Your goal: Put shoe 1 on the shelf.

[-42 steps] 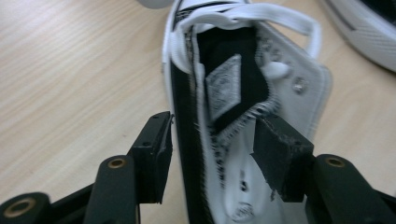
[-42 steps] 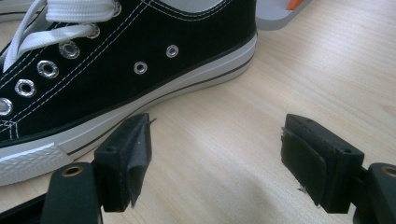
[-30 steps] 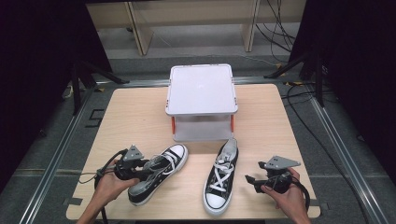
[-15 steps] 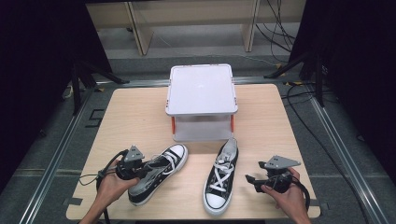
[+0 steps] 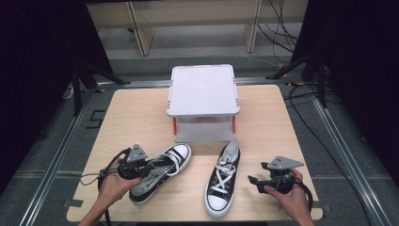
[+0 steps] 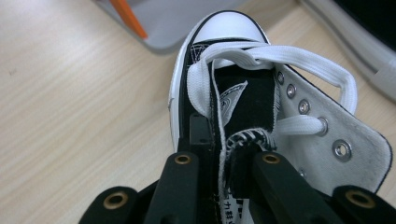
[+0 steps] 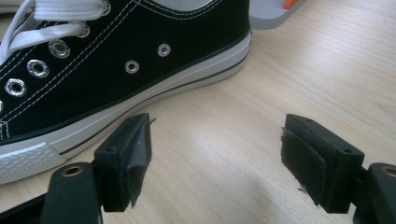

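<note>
On the table (image 5: 141, 108) my left shoe (image 5: 160, 172) lies toe toward one o'clock, near the grey box (image 5: 203, 89). My left gripper (image 5: 143, 165) has just clamped its tongue. The right gripper (image 5: 254, 180), jaws wide, waits at three o'clock of the right shoe (image 5: 223, 179).

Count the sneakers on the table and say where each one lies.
2. The left sneaker lies at the front left, its tongue clamped by the left gripper. The right sneaker lies front centre, sole down, beside the open right gripper. Any inside the closed box would be hidden.
</note>
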`<action>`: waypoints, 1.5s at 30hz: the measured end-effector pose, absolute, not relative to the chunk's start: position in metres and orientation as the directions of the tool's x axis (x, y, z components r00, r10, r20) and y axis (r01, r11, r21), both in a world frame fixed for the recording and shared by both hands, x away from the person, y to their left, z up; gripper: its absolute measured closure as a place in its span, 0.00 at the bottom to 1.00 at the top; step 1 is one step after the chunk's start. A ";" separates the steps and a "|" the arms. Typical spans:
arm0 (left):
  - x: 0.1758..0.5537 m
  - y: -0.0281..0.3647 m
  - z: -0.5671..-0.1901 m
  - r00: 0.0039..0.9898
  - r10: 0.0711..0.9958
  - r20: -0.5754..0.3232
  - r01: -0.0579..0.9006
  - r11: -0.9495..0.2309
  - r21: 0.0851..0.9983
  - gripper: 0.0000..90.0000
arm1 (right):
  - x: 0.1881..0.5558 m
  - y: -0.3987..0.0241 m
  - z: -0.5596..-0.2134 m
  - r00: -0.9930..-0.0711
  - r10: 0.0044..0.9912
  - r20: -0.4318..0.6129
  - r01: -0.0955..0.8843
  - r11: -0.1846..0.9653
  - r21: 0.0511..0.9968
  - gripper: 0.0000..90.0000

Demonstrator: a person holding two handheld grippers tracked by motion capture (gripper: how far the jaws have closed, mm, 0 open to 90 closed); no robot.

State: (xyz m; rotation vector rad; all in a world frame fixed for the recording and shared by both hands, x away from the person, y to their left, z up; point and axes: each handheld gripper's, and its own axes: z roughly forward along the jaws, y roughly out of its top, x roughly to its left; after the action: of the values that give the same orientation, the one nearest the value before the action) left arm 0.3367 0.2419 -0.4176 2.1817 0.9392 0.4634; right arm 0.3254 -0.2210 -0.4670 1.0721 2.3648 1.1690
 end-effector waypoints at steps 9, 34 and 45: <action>0.342 0.235 -0.374 0.687 0.725 0.057 0.461 -0.496 0.736 0.92 | 0.325 -0.220 -0.467 -0.680 0.732 0.053 0.487 0.397 0.778 0.29; 0.362 0.208 -0.267 0.744 0.666 0.054 0.387 -0.495 0.778 0.92 | 0.325 -0.220 -0.467 -0.680 0.731 0.055 0.486 0.394 0.780 0.29; 0.424 0.183 -0.234 0.669 0.742 0.029 0.444 -0.431 0.786 0.92 | 0.324 -0.221 -0.465 -0.673 0.736 0.069 0.495 0.380 0.781 0.29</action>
State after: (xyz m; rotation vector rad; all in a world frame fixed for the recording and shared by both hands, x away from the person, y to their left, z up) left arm 0.4237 0.1834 -0.2341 2.0917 0.9125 0.4807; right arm 0.3243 -0.2208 -0.4653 1.0836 2.3533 1.1799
